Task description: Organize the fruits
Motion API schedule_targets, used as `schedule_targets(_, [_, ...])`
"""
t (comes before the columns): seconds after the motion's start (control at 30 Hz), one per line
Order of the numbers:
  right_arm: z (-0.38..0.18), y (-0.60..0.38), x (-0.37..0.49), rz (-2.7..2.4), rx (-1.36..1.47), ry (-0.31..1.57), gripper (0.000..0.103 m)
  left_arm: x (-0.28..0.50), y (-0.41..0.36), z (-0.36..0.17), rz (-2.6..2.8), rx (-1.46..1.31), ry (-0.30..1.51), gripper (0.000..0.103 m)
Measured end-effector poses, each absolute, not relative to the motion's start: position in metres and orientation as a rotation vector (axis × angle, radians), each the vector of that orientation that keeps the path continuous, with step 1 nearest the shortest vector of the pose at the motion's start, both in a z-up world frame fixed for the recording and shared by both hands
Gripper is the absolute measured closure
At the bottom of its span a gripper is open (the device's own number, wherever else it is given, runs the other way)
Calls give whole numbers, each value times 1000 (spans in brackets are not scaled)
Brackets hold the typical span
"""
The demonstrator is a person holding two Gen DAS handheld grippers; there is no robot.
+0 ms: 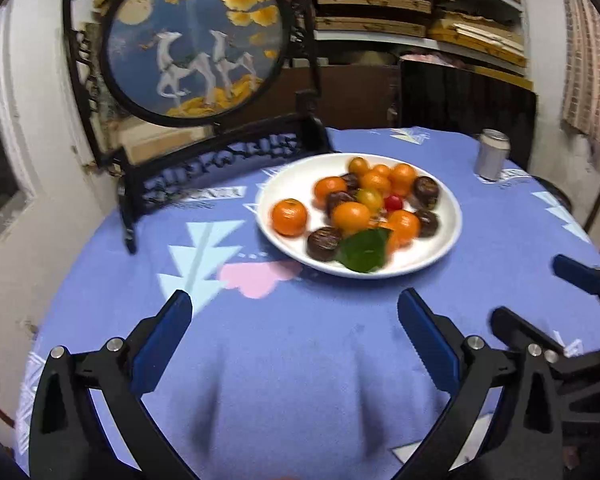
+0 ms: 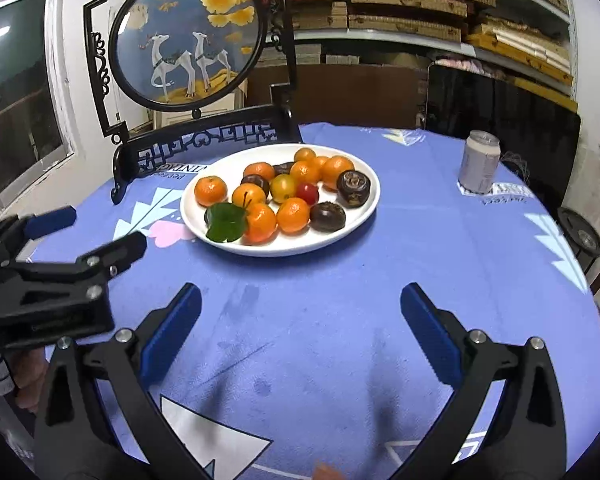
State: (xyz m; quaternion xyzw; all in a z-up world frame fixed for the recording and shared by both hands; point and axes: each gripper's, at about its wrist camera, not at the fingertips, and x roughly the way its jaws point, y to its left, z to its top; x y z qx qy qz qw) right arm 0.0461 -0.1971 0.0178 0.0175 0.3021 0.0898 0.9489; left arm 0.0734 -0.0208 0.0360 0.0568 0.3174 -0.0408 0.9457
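Over a dozen small fruits seen piled on a white plate (image 2: 352,224), upper centre of the right wrist view, right of centre in the left, on a blue tablecloth (image 2: 320,360). Counted mostly tangerines (image 2: 211,191), plus several dark brown flattened fruits (image 2: 353,188), one yellow tomato (image 2: 283,188), one red cherry tomato (image 2: 307,193) and a green leaf (image 2: 226,222) at the plate's near left edge.

Found the left gripper (image 1: 294,300) spread wide with nothing between its pads, low in its frame and well short of the plate. Found the right gripper (image 2: 300,292) likewise gaping and empty, near the first, also short of the plate.

Judged all the fruit light. Reckoned the tangerines soft-skinned and apt to roll, best pinched gently across the widest girth. Took the tomatoes for smooth, slippery and easily burst. Guessed the dark fruits firmer and rougher, safest gripped across their flat sides.

Noted no real long axis: round or squat bodies throughout. Spotted one tangerine's stalk standing roughly upright, and the largest dark fruit's crown turned up toward the camera. Saw the leaf lying flat, tip toward lower left.
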Motion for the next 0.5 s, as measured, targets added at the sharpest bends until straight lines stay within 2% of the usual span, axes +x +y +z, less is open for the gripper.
schedule_targets(0.5, [16, -206, 51, 163, 67, 645, 2, 64, -12, 41, -96, 16, 607, 1])
